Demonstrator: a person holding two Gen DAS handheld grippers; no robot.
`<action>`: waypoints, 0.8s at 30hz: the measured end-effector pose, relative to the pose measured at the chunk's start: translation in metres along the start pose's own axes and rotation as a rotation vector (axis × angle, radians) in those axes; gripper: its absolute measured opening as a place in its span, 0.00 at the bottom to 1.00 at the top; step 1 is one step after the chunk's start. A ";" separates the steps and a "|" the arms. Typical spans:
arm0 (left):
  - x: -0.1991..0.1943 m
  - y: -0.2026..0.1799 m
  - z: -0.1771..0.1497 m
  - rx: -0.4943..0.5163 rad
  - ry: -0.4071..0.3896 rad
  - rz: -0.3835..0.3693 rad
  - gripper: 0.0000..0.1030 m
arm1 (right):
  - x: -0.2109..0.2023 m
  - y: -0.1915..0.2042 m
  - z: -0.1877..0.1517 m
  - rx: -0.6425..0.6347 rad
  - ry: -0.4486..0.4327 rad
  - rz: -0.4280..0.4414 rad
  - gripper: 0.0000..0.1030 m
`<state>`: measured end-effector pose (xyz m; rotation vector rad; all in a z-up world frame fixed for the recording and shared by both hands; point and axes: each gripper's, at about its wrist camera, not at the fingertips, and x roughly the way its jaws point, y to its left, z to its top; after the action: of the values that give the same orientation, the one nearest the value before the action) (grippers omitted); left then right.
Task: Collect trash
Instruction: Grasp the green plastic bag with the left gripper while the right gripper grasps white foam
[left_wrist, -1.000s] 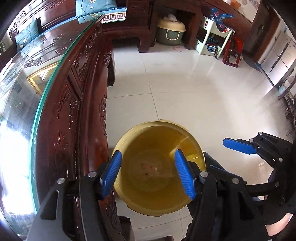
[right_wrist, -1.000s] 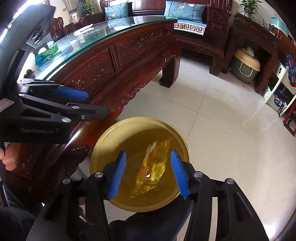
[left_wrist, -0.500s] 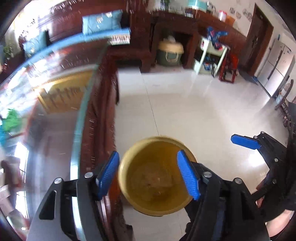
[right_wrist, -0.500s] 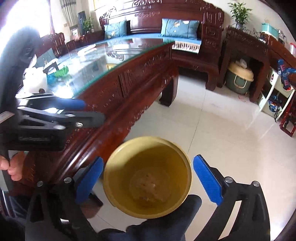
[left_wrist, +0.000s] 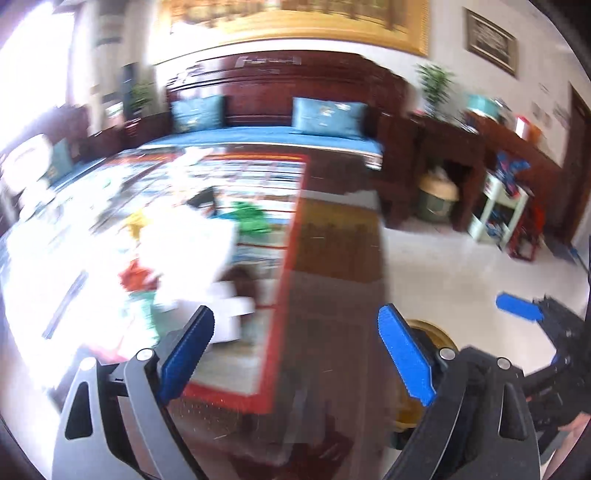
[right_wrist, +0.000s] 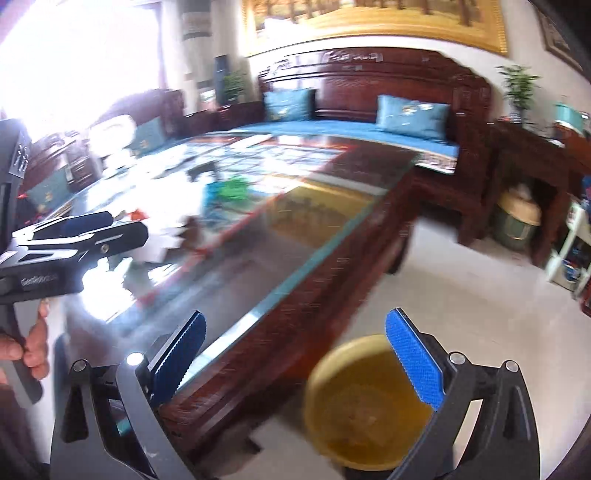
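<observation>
Both views are smeared with motion blur. The left gripper (left_wrist: 297, 350) hangs over the glass-topped wooden worktop (left_wrist: 325, 295) with its blue fingers (left_wrist: 186, 350) spread wide apart and nothing between them. Ahead of it on the glass lies a scatter of trash: a bright white crumpled piece (left_wrist: 184, 251), a green scrap (left_wrist: 251, 218), a yellow scrap (left_wrist: 136, 221) and a red-orange scrap (left_wrist: 136, 275), all too blurred to identify further. The right gripper (right_wrist: 295, 354) is also spread wide and holds nothing; its left finger lies over the worktop's edge (right_wrist: 280, 295) and its right finger over the yellow bin (right_wrist: 354, 406), which stands on the pale tiled floor (right_wrist: 461, 288) just beside the worktop. Some debris shows at the bin's bottom. A wooden sofa (right_wrist: 369, 92) with blue cushions stands beyond the worktop.
</observation>
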<state>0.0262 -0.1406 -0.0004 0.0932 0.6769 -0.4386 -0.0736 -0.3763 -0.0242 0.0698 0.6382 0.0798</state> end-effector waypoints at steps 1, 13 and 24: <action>-0.002 0.012 0.000 -0.025 -0.001 0.015 0.87 | 0.002 0.012 0.002 -0.018 -0.009 0.003 0.92; 0.035 0.116 -0.008 -0.265 0.088 0.153 0.88 | 0.027 0.101 0.029 -0.142 -0.048 0.052 0.92; 0.064 0.143 -0.012 -0.371 0.138 0.086 0.41 | 0.049 0.087 0.034 -0.067 -0.010 0.075 0.92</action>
<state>0.1236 -0.0314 -0.0581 -0.1993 0.8762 -0.2197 -0.0192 -0.2861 -0.0180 0.0298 0.6224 0.1733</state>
